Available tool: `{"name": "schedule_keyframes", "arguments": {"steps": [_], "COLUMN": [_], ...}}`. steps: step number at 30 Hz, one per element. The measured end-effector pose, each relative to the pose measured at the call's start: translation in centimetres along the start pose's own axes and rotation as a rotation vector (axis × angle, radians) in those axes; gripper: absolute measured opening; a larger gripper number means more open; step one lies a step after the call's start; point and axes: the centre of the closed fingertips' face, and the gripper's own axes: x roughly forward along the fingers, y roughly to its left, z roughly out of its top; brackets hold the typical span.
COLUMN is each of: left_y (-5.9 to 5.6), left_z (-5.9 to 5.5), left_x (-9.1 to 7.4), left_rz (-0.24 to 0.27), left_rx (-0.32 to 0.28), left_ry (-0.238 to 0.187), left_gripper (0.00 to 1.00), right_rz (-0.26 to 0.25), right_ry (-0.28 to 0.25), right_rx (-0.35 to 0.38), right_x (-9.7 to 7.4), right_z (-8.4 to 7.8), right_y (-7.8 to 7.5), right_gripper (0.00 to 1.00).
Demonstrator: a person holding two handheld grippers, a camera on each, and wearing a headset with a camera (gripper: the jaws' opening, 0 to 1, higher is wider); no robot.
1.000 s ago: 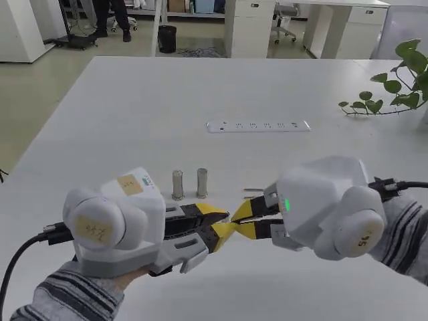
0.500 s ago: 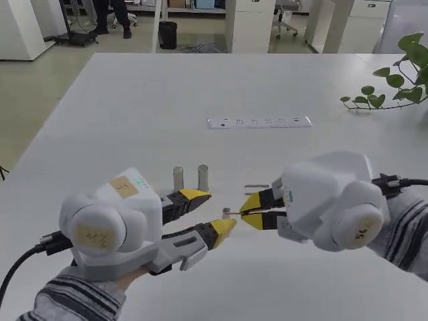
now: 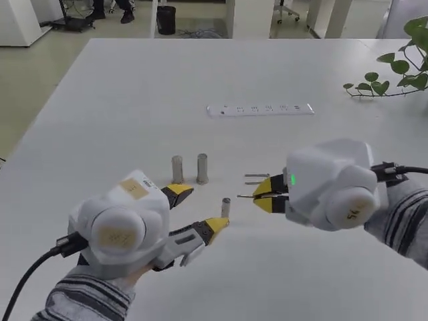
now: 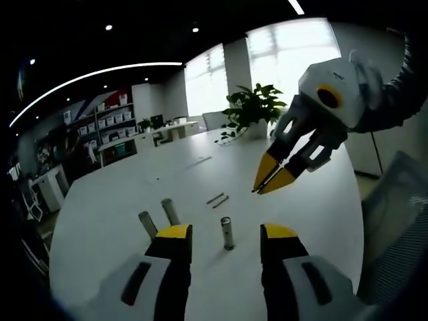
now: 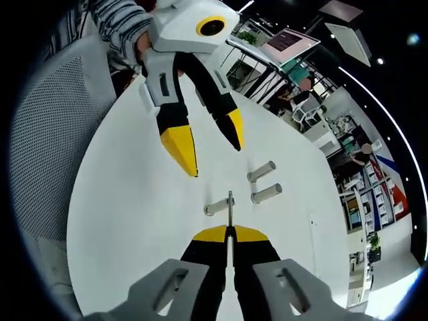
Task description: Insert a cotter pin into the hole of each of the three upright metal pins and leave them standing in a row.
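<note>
Two grey metal pins [image 3: 177, 168] [image 3: 202, 168] stand side by side on the white table [image 3: 134, 100]. A third pin [image 3: 226, 207] stands alone in front of them, to the right. My left gripper [image 3: 198, 207] is open, and this pin [image 4: 228, 233] stands just ahead of its yellow fingertips [image 4: 175, 232]. To the pin's right my right gripper [image 3: 267, 195] is shut on a thin cotter pin [image 5: 230, 206], whose tip points at the third pin [image 5: 215, 207]. Two spare cotter pins [image 3: 256, 178] lie on the table behind it.
A white power strip [image 3: 259, 108] lies across the middle of the table. Leaves of a plant [image 3: 394, 73] reach in at the far right. Open table top lies left of the pins and towards me.
My left gripper has opened and let go of the third pin, which now stands on the table. The right gripper has drawn back to the right with the cotter pin.
</note>
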Motion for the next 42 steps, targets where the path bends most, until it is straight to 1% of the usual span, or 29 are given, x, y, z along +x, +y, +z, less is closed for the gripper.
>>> {"name": "schedule_keyframes", "arguments": {"steps": [1,3,4,7,13,16,19,22,26,29,31,36,38,41,42], "left_y": [0.1,0.1,0.2,0.1,0.1,0.2,0.3,0.4,0.4,0.3,0.2,0.0,-0.1,-0.3,-0.3], "left_z": [-0.2,-0.8,-1.0,-1.3,-2.3,-2.8,-3.3,-3.7,-3.7,-3.9,-4.1,-4.5,-4.5,-4.4,-4.5], "left_x": [0.2,0.6,0.8,1.6,3.1,3.7,4.4,5.1,5.6,6.1,6.4,6.8,6.9,7.0,7.1], "left_rz": [0.008,0.016,0.018,0.017,0.026,0.035,0.044,0.045,0.045,0.043,0.045,0.052,0.051,0.043,0.048], "left_rx": [-0.010,0.004,0.006,-0.013,-0.028,-0.033,-0.037,-0.067,-0.082,-0.108,-0.132,-0.160,-0.164,-0.171,-0.190], "left_ry": [0.007,0.036,0.043,0.045,0.074,0.090,0.103,0.114,0.111,0.109,0.112,0.122,0.124,0.114,0.114], "left_gripper": [0.37,0.35,0.35,0.34,0.32,0.31,0.30,0.29,0.24,0.22,0.21,0.17,0.15,0.11,0.11], "right_rz": [0.000,-0.003,-0.003,-0.005,-0.003,0.007,0.010,0.017,0.023,0.024,0.025,0.035,0.037,0.039,0.038], "right_ry": [0.004,0.017,0.021,0.034,0.053,0.071,0.079,0.094,0.096,0.101,0.102,0.099,0.100,0.096,0.096], "right_rx": [0.003,0.008,0.014,0.037,0.077,0.085,0.091,0.080,0.083,0.080,0.071,0.061,0.054,0.054,0.053], "right_x": [0.1,0.4,0.6,1.2,2.4,3.1,3.6,3.9,4.3,4.7,5.0,5.3,5.4,5.5,5.5], "right_z": [-0.2,-0.7,-0.8,-1.5,-2.4,-3.1,-3.4,-3.8,-3.8,-3.8,-3.7,-3.4,-3.3,-3.2,-3.2], "right_y": [0.0,-0.1,-0.2,-0.3,-0.4,-0.1,0.0,0.2,0.2,0.2,0.2,0.4,0.4,0.4,0.4], "right_gripper": [0.00,0.00,0.00,0.00,0.00,0.00,0.00,0.00,0.00,0.00,0.00,0.00,0.00,0.00,0.00]}}
